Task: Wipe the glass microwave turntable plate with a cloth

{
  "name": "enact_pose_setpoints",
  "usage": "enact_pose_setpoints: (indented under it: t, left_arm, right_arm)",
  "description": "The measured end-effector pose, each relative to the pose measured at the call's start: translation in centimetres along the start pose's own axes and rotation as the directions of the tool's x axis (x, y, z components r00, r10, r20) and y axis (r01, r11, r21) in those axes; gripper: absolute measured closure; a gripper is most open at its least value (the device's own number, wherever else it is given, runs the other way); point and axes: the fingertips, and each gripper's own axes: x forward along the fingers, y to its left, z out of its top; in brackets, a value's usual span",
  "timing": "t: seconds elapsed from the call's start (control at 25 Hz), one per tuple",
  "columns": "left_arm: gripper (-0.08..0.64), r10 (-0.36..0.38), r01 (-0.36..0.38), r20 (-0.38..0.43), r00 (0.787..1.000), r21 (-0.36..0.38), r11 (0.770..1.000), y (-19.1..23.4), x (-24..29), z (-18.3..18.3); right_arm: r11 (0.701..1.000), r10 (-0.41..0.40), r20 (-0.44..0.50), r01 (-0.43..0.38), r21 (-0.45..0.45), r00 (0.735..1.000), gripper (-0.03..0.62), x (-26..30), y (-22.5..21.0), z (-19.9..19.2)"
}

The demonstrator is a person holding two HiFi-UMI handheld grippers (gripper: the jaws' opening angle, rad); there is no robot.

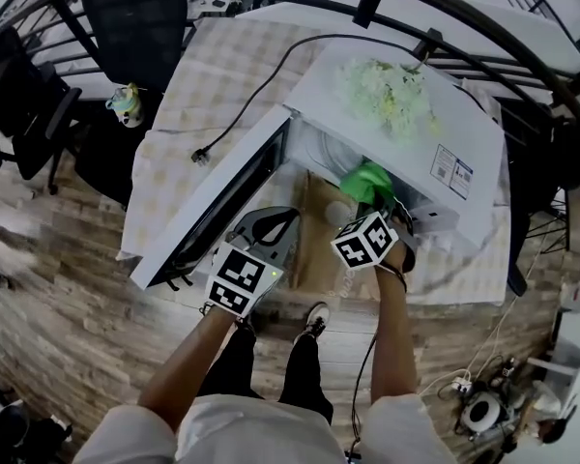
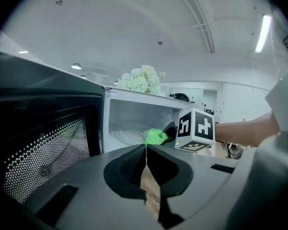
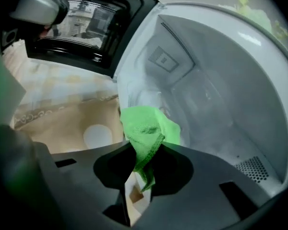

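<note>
A white microwave point(image 1: 435, 133) stands on the table with its door point(image 1: 208, 206) swung open to the left. My right gripper point(image 1: 379, 201) is at the cavity mouth, shut on a bright green cloth point(image 1: 367, 182). In the right gripper view the cloth point(image 3: 144, 133) bunches out from between the jaws, over the cavity's front left. The glass turntable plate point(image 2: 127, 135) shows faintly on the cavity floor in the left gripper view, with the cloth point(image 2: 156, 137) at its right edge. My left gripper point(image 1: 271, 222) hangs in front of the door, shut and empty point(image 2: 146, 150).
A bunch of pale flowers point(image 1: 387, 90) lies on top of the microwave. A black power cord point(image 1: 261, 85) runs across the checked tablecloth to a loose plug point(image 1: 201, 155). An office chair point(image 1: 135, 17) and a small toy figure point(image 1: 126, 104) stand beyond the table's left side.
</note>
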Motion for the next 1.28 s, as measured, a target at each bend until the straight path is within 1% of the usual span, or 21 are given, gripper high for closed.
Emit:
enact_pose_setpoints:
  t: [0.08, 0.12, 0.24, 0.32, 0.44, 0.56, 0.6, 0.72, 0.8, 0.88, 1.0, 1.08, 1.16, 1.28]
  left_arm:
    - [0.54, 0.008, -0.008, 0.001, 1.0, -0.001, 1.0, 0.1, -0.2, -0.1]
    - [0.54, 0.012, -0.012, 0.0, 1.0, 0.0, 1.0, 0.2, -0.3, -0.2]
    - [0.54, 0.03, -0.03, 0.001, 1.0, 0.002, 1.0, 0.9, -0.6, -0.3]
    - [0.54, 0.041, -0.041, 0.003, 0.999, 0.0, 0.999, 1.4, -0.8, -0.5]
    - [0.54, 0.045, -0.045, 0.001, 0.999, 0.007, 0.999, 1.6, -0.9, -0.9]
    - [0.54, 0.033, -0.033, -0.009, 0.999, 0.012, 0.999, 1.2, -0.9, -1.6]
    - [0.54, 0.029, -0.029, -0.014, 0.999, 0.011, 1.0, 1.0, -0.9, -2.0]
    - [0.54, 0.02, -0.02, -0.031, 0.999, 0.001, 1.0, 0.8, -1.2, -3.3]
    - [0.54, 0.02, -0.021, -0.039, 0.999, -0.003, 1.0, 0.8, -1.4, -3.9]
    - [0.54, 0.023, -0.023, -0.041, 0.999, -0.005, 1.0, 1.0, -1.5, -4.0]
    - [0.54, 0.028, -0.028, -0.035, 0.999, -0.008, 1.0, 0.9, -1.8, -3.7]
    - [0.54, 0.03, -0.03, -0.026, 0.999, -0.007, 1.0, 0.8, -1.9, -3.2]
    - [0.54, 0.028, -0.028, -0.018, 0.999, -0.004, 1.0, 0.5, -2.1, -2.6]
    - [0.54, 0.028, -0.029, -0.003, 1.0, -0.002, 1.0, 0.1, -2.4, -1.6]
  right_arm:
    - [0.998, -0.037, 0.005, 0.037, 0.044, 0.999, 0.503, 0.1, -0.8, -0.2]
    - [0.997, -0.058, 0.029, 0.057, 0.059, 0.998, 0.503, 0.3, -1.2, 0.3]
    - [0.989, -0.134, 0.122, 0.126, 0.073, 0.983, 0.503, 1.1, -2.6, 3.4]
    - [0.981, -0.187, 0.145, 0.176, 0.087, 0.972, 0.503, 2.4, -4.0, 5.1]
    - [0.967, -0.244, 0.128, 0.23, 0.11, 0.961, 0.503, 5.1, -6.8, 6.9]
    - [0.952, -0.288, 0.058, 0.279, 0.13, 0.956, 0.5, 8.4, -9.6, 7.0]
    - [0.948, -0.292, 0.034, 0.285, 0.14, 0.956, 0.5, 9.3, -10.1, 6.8]
    - [0.956, -0.255, 0.001, 0.252, 0.149, 0.967, 0.5, 11.1, -9.9, 6.8]
    - [0.961, -0.236, 0.016, 0.231, 0.15, 0.972, 0.505, 11.4, -9.4, 7.3]
    - [0.972, -0.198, 0.057, 0.188, 0.142, 0.979, 0.506, 11.2, -8.5, 8.1]
    - [0.993, -0.105, 0.131, 0.098, 0.063, 0.986, 0.508, 10.2, -5.8, 9.7]
    - [0.999, -0.047, 0.17, 0.046, 0.006, 0.984, 0.509, 8.7, -4.0, 10.8]
    - [0.999, -0.006, 0.181, 0.012, -0.036, 0.983, 0.509, 7.4, -2.6, 11.1]
    - [0.997, 0.038, 0.174, -0.026, -0.068, 0.984, 0.509, 6.1, -0.9, 10.3]
